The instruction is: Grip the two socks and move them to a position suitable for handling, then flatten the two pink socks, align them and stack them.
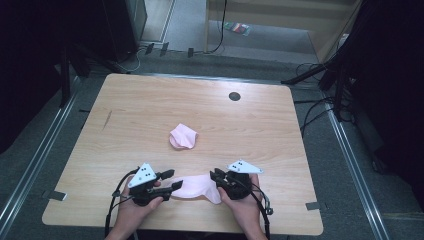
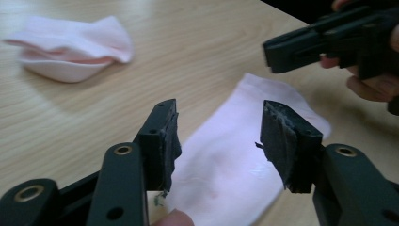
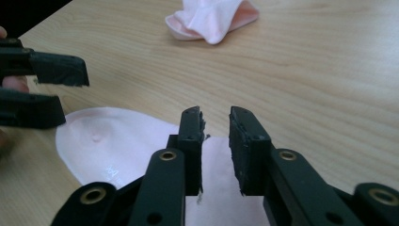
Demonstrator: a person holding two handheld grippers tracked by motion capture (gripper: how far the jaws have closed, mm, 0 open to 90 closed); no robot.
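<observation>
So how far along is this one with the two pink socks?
Nothing looks done. One pink sock lies crumpled mid-table; the flat sock lies between the left gripper and right gripper, both open, neither gripping it. Any pairing or folding is still left.

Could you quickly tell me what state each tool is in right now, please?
Left tool: open, jaws wide apart above the flat pink sock, holding nothing.
Right tool: open by a narrow gap over the same sock, holding nothing.

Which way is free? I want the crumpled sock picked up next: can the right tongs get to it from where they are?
Probably yes. The crumpled sock lies alone on bare table beyond the right tongs, with nothing between them, and their jaws stand slightly apart.
</observation>
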